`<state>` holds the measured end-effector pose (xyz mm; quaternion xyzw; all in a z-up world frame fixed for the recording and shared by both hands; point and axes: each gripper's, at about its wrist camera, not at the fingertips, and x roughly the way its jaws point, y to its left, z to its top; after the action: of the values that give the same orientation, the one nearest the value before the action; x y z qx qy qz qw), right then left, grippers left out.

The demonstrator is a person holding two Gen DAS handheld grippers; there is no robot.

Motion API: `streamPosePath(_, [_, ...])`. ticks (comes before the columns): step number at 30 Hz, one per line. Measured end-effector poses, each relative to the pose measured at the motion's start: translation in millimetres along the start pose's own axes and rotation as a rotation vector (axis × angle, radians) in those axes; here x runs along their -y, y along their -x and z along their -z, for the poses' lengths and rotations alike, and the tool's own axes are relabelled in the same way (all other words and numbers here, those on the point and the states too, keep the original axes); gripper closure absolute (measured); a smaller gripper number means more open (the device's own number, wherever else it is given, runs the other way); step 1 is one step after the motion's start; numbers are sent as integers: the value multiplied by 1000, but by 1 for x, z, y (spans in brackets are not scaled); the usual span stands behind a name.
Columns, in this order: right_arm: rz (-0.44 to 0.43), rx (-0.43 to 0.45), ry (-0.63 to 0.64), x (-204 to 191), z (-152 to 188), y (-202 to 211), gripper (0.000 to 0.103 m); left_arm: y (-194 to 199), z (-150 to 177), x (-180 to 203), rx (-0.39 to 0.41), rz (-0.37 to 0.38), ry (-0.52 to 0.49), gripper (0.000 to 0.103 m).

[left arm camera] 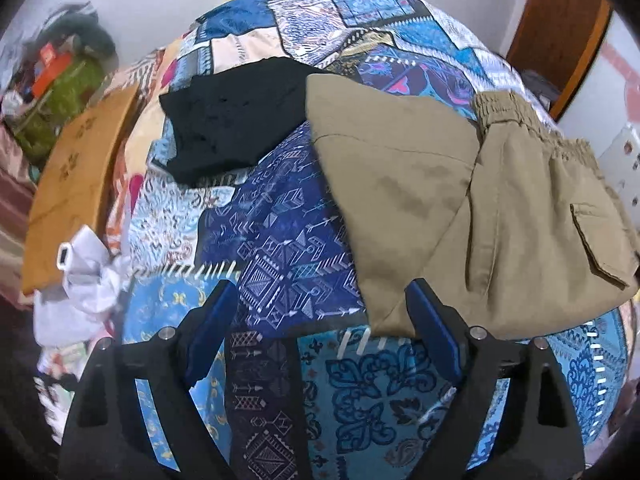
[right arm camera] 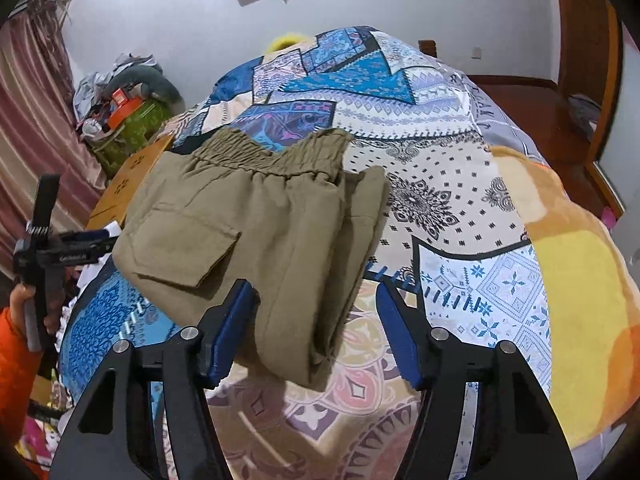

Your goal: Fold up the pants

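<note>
Khaki pants (left arm camera: 460,200) lie folded on the patterned bedspread (left arm camera: 280,240), elastic waistband at the far right, flap pocket on top. In the right wrist view the pants (right arm camera: 272,232) lie in the middle, waistband at the far end. My left gripper (left arm camera: 320,296) is open and empty; its right finger (left arm camera: 432,320) sits at the near edge of the folded pants. My right gripper (right arm camera: 316,296) is open, with the near end of the pants between its fingers. The left gripper's body (right arm camera: 60,256) shows at the left in the right wrist view.
A black garment (left arm camera: 236,120) lies on the bed left of the pants. A brown board (left arm camera: 76,184) and white cloth (left arm camera: 88,280) sit at the left edge. A yellow-orange blanket (right arm camera: 572,280) covers the bed's right side. Cluttered bags (right arm camera: 128,120) stand by the curtain.
</note>
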<state>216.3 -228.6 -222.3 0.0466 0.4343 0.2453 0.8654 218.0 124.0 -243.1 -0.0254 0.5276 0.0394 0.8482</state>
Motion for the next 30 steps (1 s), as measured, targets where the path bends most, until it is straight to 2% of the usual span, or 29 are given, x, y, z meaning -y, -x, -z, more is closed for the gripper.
streamPosePath(4, [-2,-10,-1,3,-6,3,43,9,-4,-7,0,2,22,16])
streamPosePath(7, [16,14,27,2,-19,9,44,29,-20,1,62,11,-10,16])
streamPosePath(10, [19,41,42,2,-35,11,44,46,-45,21,124,60,-56,16])
streamPosePath(14, [13,47,64,2,-57,-1,44,42,-72,55,143,98,-124,16])
streamPosePath(15, [10,42,72,1,-61,-5,46,39,-77,63,144,111,-138,16])
streamPosePath(17, [-16,5,92,-3,-72,-19,64,30,-86,86,139,157,-173,17])
streamPosePath(18, [-23,-10,98,-3,-74,-24,66,25,-88,96,139,169,-186,19])
streamPosePath(21, [-14,-54,129,-6,-79,-44,70,12,-91,118,124,191,-230,38])
streamPosePath(23, [26,-79,170,-8,-79,-54,73,-5,-90,131,98,155,-263,61])
streamPosePath(24, [37,-88,187,-9,-79,-58,74,-13,-89,133,84,127,-273,65])
streamPosePath(26, [35,-124,184,-3,-77,-64,74,-25,-83,132,78,110,-284,66])
streamPosePath(30, [-2,-136,143,6,-74,-62,74,-25,-77,119,82,137,-239,65])
